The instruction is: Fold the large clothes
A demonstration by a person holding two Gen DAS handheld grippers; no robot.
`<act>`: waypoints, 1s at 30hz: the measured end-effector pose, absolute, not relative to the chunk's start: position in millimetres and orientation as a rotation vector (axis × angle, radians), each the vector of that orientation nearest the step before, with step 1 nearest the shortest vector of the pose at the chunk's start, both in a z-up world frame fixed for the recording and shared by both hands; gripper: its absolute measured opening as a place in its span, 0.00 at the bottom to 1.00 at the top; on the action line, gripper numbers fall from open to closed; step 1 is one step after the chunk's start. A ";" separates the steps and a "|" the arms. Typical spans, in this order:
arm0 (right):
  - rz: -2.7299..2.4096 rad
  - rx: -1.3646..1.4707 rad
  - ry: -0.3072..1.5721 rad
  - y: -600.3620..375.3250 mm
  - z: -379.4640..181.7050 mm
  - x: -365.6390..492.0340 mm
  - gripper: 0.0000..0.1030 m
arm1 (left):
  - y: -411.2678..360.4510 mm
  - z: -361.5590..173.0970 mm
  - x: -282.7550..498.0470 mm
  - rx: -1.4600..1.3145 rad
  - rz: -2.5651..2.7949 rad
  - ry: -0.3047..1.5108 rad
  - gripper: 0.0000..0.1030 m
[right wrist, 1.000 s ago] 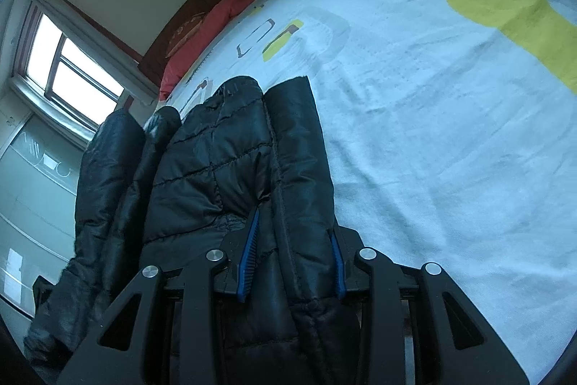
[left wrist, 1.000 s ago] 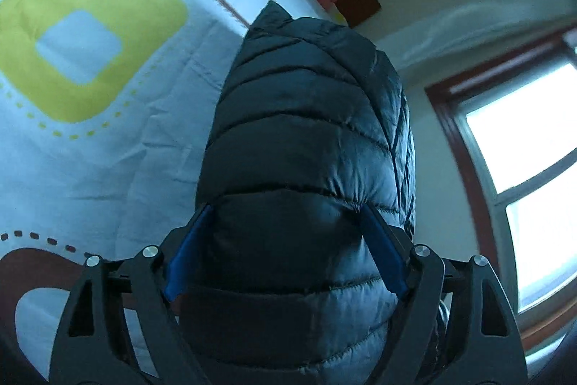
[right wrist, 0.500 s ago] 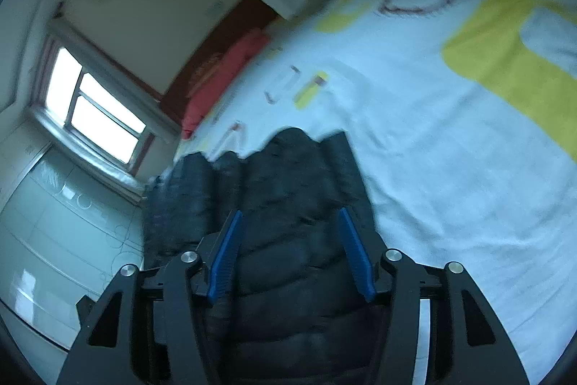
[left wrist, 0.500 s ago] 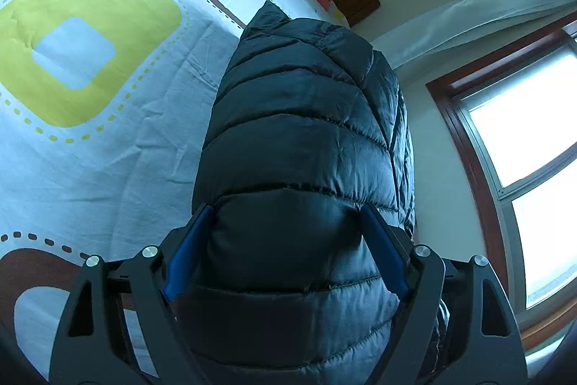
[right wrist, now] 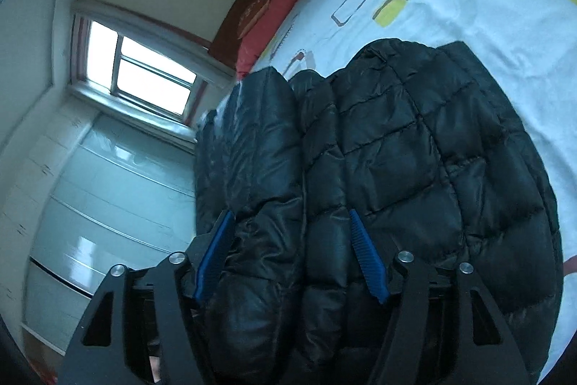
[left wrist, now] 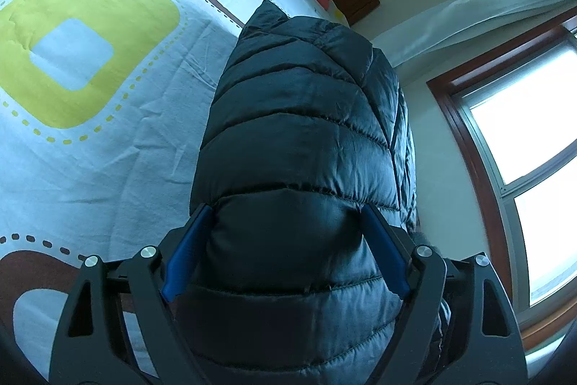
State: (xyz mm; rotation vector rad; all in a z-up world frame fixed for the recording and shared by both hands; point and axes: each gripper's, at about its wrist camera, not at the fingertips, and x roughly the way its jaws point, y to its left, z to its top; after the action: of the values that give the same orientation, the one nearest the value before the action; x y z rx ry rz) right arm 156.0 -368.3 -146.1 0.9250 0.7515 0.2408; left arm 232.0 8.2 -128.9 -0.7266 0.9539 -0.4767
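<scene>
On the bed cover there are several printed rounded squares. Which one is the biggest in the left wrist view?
The yellow-green square with the pale blue centre, left of the black jacket; the brown-outlined ones look smaller.

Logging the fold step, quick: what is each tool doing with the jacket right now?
Left tool: shut wide on a thick fold of the black jacket.
Right tool: closing, jacket bunched between its pads.

Right gripper (right wrist: 290,253): let go of jacket (right wrist: 414,168) edge, rose, swung left; jaws closing round thicker fold.

No legible text, seemingly, anywhere
</scene>
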 end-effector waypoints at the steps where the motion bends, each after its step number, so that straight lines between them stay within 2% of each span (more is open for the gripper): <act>1: 0.232 0.913 0.750 -367.2 -146.0 153.7 0.24 | 7.3 -128.2 231.7 -0.722 -0.474 0.954 0.80; 3: 0.220 0.888 0.730 -365.0 -137.8 149.5 0.16 | 6.2 -124.8 230.8 -0.708 -0.476 0.953 0.80; 7: 0.148 0.801 0.625 -381.0 -102.5 125.6 0.12 | 6.8 -112.1 228.7 -0.760 -0.528 0.935 0.80; 10: 0.078 0.772 0.613 -404.3 -96.5 113.5 0.12 | -4.6 -99.5 225.8 -0.729 -0.575 0.910 0.80; 12: 0.031 0.805 0.632 -426.6 -111.6 104.7 0.12 | -17.0 -100.3 226.1 -0.697 -0.595 0.921 0.80; 18: 0.010 0.869 0.700 -440.5 -159.5 105.2 0.13 | -46.7 -129.1 229.5 -0.594 -0.520 1.010 0.81; 27: 0.026 0.888 0.726 -440.3 -178.5 120.9 0.14 | -54.1 -158.6 242.2 -0.545 -0.456 1.097 0.83; 30: 0.038 0.909 0.722 -448.7 -174.6 118.6 0.20 | -50.0 -157.0 243.4 -0.568 -0.478 1.102 0.82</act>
State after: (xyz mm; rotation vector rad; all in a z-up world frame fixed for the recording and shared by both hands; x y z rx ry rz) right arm 118.6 -448.7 -174.6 0.9094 0.7223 0.0376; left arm 243.4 -50.0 -157.0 -0.5685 1.1016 -0.4782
